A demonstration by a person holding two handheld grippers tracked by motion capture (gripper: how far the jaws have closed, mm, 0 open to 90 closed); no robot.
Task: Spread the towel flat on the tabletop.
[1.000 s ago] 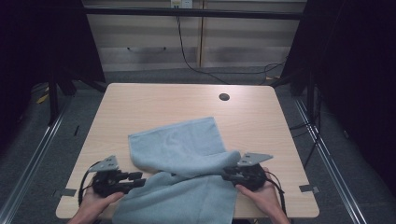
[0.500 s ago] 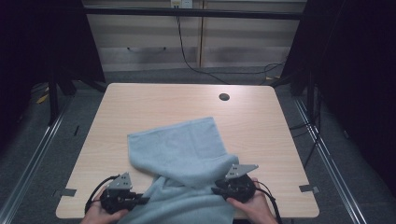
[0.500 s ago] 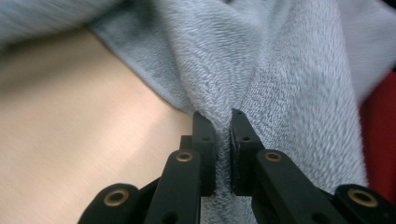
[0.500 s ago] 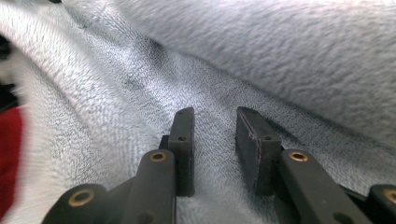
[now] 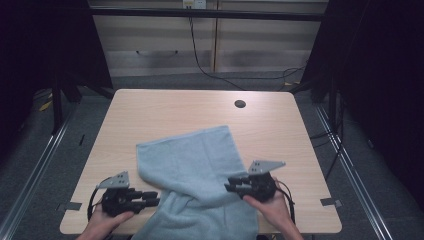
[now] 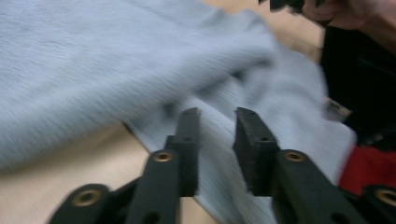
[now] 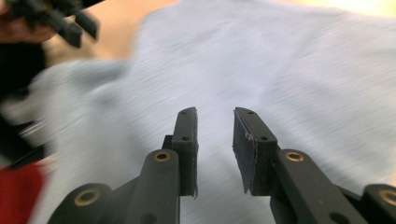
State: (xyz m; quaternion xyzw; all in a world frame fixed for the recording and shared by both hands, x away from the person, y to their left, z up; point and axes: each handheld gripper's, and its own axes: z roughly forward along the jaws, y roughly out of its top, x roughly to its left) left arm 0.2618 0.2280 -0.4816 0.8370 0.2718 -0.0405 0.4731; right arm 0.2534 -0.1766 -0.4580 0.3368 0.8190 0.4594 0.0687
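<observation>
We see a pale wooden table (image 5: 150, 115) standing in a dim room, with dark floor on both sides and a light panelled wall behind it, where a black cable (image 5: 200, 55) hangs down. A small round dark hole (image 5: 240, 104) sits in the tabletop near its far edge. On the near half of the table lies a light blue towel (image 5: 195, 165), partly folded over itself: its upper layer spreads flat toward the middle of the table, and its lower part runs over the near edge. In the high view, the left gripper (image 5: 150, 198) lies low at the towel's left border, its tips pointing toward the cloth, with the left hand (image 5: 102, 220) behind it. In its own view we see the two black jaws standing a little apart above the towel's edge, nothing pinched between the pads; they have just been widening after a squeeze. The right gripper (image 5: 231, 185) sits over the towel's right side, where the fold narrows, held by the right hand (image 5: 272, 205), its tips pointing in over the cloth. In its own view the jaws are likewise parted with a clear gap and the blue fabric lies beyond them, not clamped; they have just been drawing slightly closer. Both gripper views are blurred, so finer contact with the cloth we cannot tell.
</observation>
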